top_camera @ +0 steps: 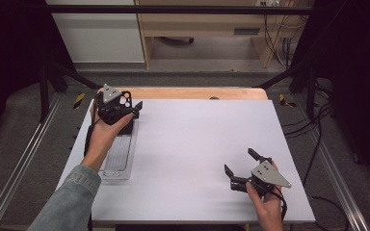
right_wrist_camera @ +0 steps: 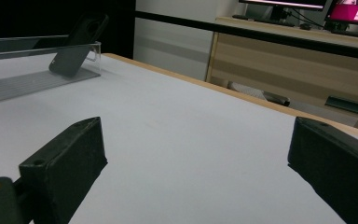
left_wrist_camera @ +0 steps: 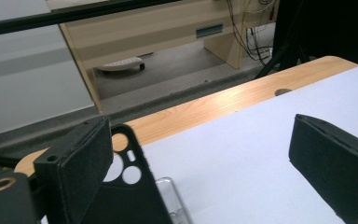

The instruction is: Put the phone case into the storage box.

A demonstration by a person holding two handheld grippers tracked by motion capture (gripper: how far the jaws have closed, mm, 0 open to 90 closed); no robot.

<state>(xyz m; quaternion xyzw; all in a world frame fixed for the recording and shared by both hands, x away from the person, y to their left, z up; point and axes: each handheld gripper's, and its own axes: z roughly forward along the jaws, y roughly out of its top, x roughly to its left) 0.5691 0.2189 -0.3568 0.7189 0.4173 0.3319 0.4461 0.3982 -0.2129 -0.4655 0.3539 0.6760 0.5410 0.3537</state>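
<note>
High view puts the black phone case (top_camera: 125, 103) at the upper left of the frame, leaning in the far end of a clear tray (top_camera: 120, 156) on the white bench (top_camera: 197, 144). It looks light, thin and a little flexible, probably smooth enough to slip, so pinching a long edge away from the camera cut-outs seems safest. The left claw (top_camera: 127, 109) hangs just above the case, forearm reaching up from the lower left, jaws spread wide and gripping nothing. Low at the right, the right claw (top_camera: 241, 161) rests near the bench, pointing toward the upper left, also wide open and empty.
</note>
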